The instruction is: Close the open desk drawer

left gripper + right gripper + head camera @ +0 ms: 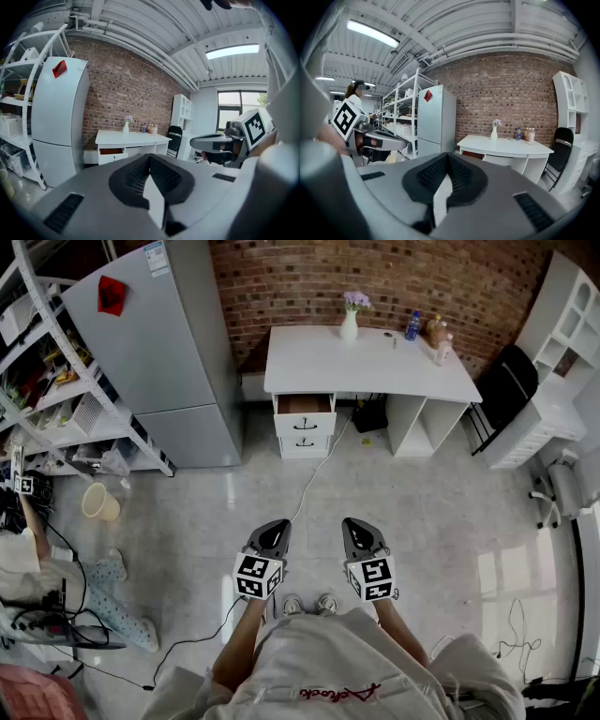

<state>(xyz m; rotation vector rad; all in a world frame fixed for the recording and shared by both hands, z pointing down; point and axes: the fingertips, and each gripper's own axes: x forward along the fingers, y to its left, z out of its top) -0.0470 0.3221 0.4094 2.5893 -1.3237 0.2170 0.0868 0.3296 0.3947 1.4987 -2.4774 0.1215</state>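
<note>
Left hand-held gripper [275, 527]: I see its jaws pressed together, with nothing between them.
Right hand-held gripper [357, 526]: pressed together too, empty, just beside the left one.
Drawer [305, 405]: pulled open under the white worktop [375, 371], well ahead of both my hand-held grippers.

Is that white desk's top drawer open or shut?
Open: the white top drawer juts from the white desk, brown inside showing.

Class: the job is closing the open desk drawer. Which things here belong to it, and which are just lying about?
Belong: open drawer, desk, left gripper, right gripper.
Lying about: vase, bottles, fridge, black chair, floor cable.
</note>
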